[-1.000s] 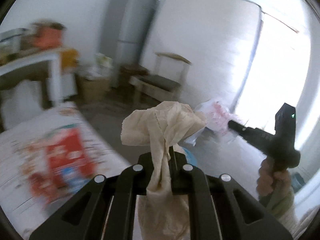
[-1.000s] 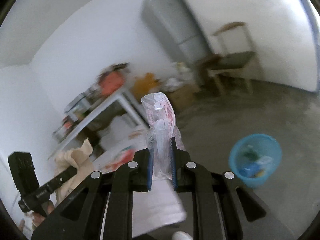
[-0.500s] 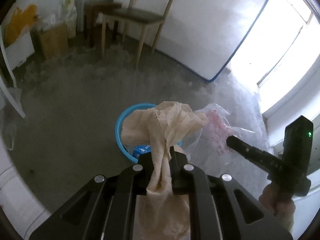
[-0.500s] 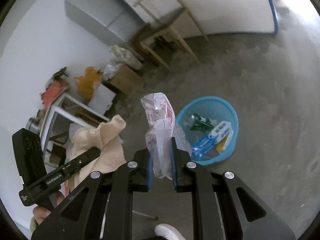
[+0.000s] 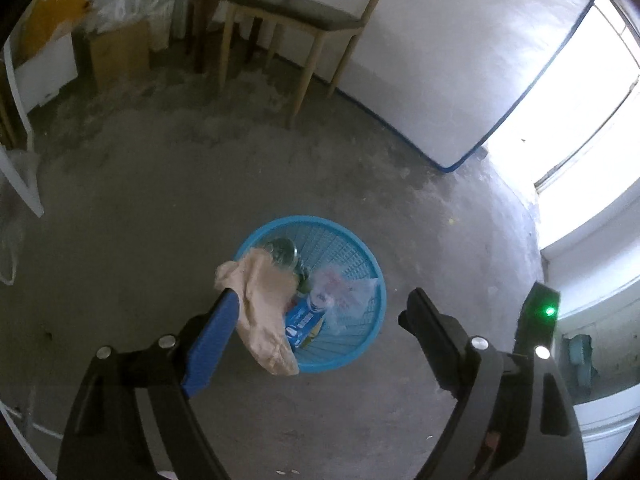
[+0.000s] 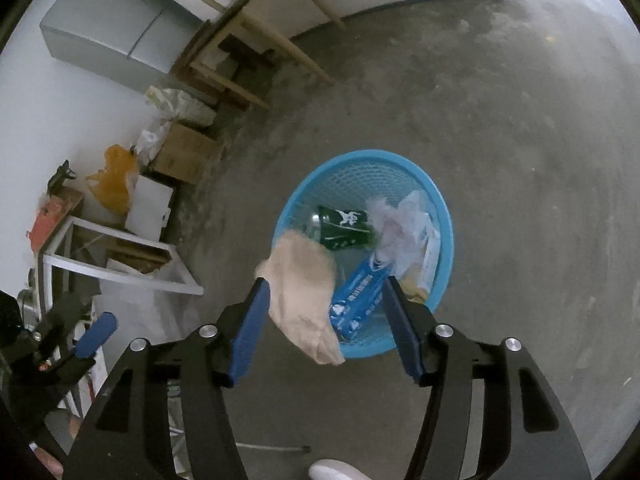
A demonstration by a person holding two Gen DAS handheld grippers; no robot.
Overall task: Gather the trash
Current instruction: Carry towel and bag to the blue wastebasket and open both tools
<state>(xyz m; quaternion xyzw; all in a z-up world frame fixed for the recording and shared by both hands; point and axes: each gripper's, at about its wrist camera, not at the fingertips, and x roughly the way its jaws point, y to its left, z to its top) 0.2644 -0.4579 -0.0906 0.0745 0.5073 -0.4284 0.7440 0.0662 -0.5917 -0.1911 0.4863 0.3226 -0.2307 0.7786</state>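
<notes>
The bare grey concrete floor (image 5: 152, 200) carries a round blue mesh basket (image 6: 442, 216), which stands well out from the walls. Along the wall, a wooden chair (image 5: 304, 16) and a cardboard box (image 5: 120, 54) stand on the floor, and beside them a grey fridge (image 6: 108, 36) and the white legs of a desk (image 6: 120, 276). A white mattress with blue piping (image 5: 460, 72) leans upright with its lower edge on the floor behind the chair.
</notes>
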